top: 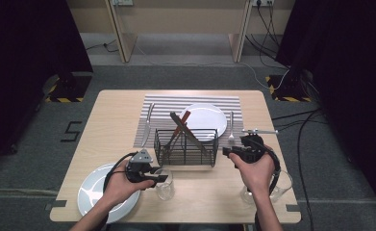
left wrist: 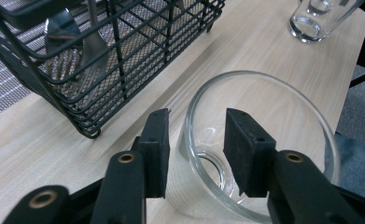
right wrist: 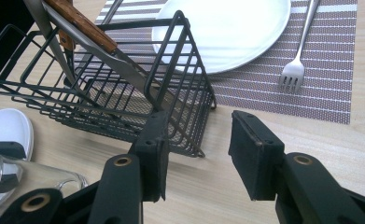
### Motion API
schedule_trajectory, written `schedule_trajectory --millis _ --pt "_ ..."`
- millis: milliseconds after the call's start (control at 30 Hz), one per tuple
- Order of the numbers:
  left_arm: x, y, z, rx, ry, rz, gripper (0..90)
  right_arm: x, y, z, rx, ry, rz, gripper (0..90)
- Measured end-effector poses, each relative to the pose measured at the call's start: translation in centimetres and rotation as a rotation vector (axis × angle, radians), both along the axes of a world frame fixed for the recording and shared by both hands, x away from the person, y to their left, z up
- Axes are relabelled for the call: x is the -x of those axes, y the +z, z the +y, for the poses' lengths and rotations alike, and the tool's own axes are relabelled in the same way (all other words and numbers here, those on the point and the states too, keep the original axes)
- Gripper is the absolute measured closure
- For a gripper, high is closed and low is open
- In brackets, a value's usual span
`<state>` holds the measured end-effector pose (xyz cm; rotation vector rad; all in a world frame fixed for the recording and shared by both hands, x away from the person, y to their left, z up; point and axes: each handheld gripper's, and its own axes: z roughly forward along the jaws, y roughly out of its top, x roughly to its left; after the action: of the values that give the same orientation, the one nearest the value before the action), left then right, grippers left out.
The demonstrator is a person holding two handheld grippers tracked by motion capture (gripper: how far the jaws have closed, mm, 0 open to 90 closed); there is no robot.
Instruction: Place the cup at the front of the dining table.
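Observation:
A clear glass (top: 165, 186) stands near the table's front edge, right of a white plate (top: 95, 193). My left gripper (top: 160, 175) is open over the glass. In the left gripper view one jaw of the left gripper (left wrist: 196, 119) is outside the glass rim (left wrist: 264, 76) and the other inside it, with a gap around the rim. A black wire basket (top: 185, 147) holding wood-handled utensils (top: 181, 119) sits mid-table. My right gripper (top: 225, 152) is open at the basket's right end. Nothing lies between the jaws of the right gripper (right wrist: 199, 122), which hover by the basket (right wrist: 105, 88).
A striped placemat (top: 161, 103) carries a white plate (top: 206, 119), a knife (top: 148, 122) at its left and a fork (top: 231, 127) at its right. A second glass (top: 282, 185) stands behind my right hand. Bare wood lies between the basket and the front edge.

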<state>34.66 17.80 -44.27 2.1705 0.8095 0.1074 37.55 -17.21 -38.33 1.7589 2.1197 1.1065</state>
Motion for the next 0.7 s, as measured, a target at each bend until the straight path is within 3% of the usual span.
schedule_trajectory --millis 467,700 --pt "-0.45 0.14 -0.44 -0.042 -0.008 0.025 70.7 -0.05 -0.16 0.01 -0.004 0.006 0.004 57.3" --pt "-0.19 0.33 -0.05 -0.063 -0.007 -0.014 74.3 -0.07 -0.22 0.07 -0.004 0.006 0.006 57.1"
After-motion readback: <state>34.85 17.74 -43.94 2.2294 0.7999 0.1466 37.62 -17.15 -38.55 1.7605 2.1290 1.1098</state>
